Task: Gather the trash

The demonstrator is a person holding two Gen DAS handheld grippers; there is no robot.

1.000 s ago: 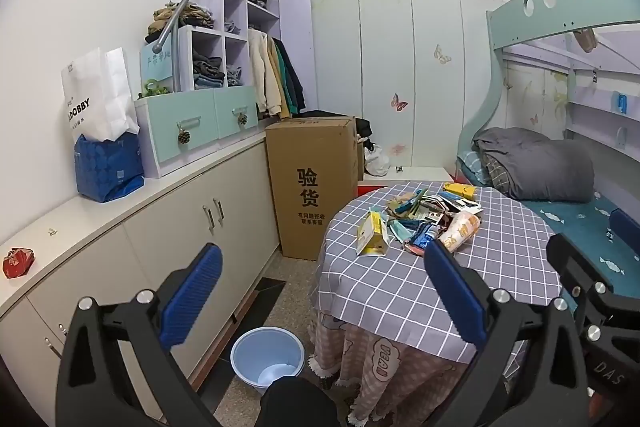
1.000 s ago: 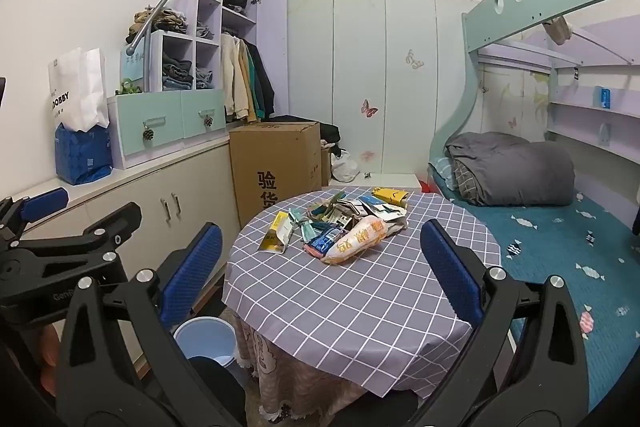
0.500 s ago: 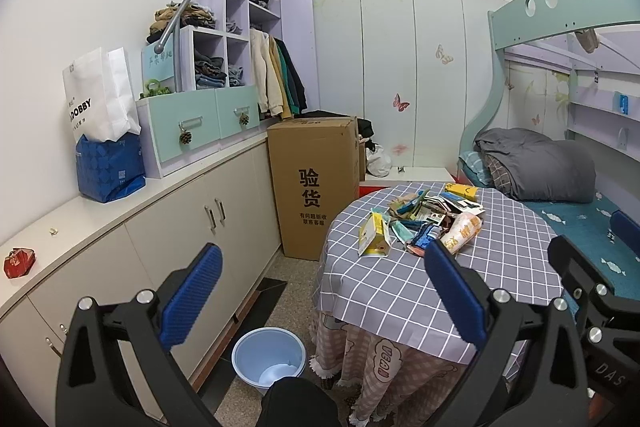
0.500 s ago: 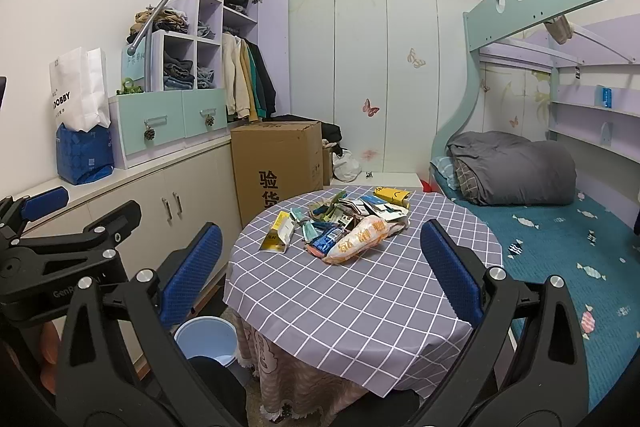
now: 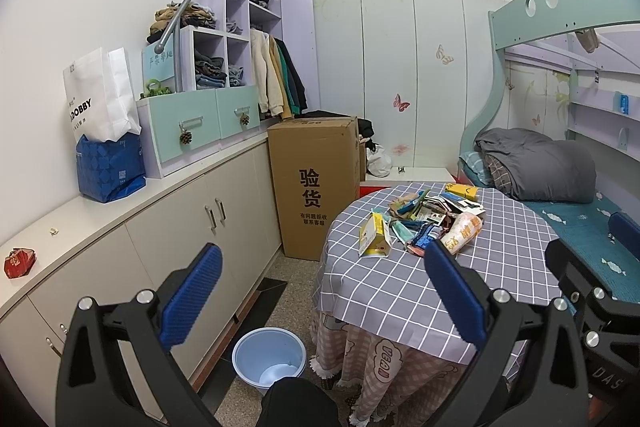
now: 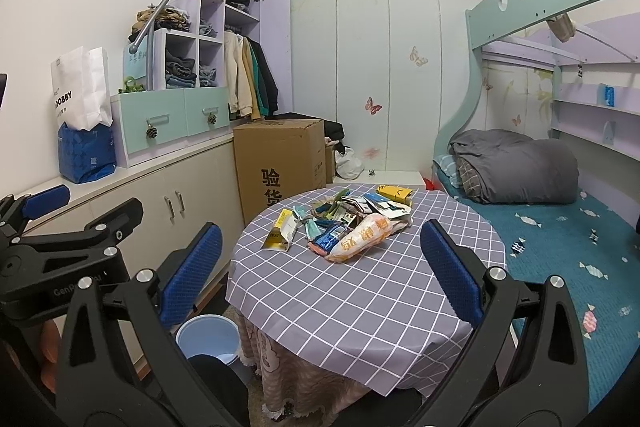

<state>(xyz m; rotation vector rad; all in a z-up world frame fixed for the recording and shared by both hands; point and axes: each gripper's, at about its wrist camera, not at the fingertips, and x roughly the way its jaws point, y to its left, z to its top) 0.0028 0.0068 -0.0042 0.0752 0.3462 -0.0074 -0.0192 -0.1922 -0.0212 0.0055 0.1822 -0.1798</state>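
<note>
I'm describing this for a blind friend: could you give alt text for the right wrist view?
A pile of wrappers lies on a round table with a checked cloth, ahead of the open, empty right gripper. A blue bucket stands on the floor at the left; a bunk bed is at the right.

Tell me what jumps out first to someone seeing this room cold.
First, the heap of wrappers and packets near the far side of the round table with its checked grey cloth. Next, the pale blue bucket on the floor by the table's left edge, in front of the cabinets. Both the left gripper and the right gripper hang open and empty, short of the heap.
</note>
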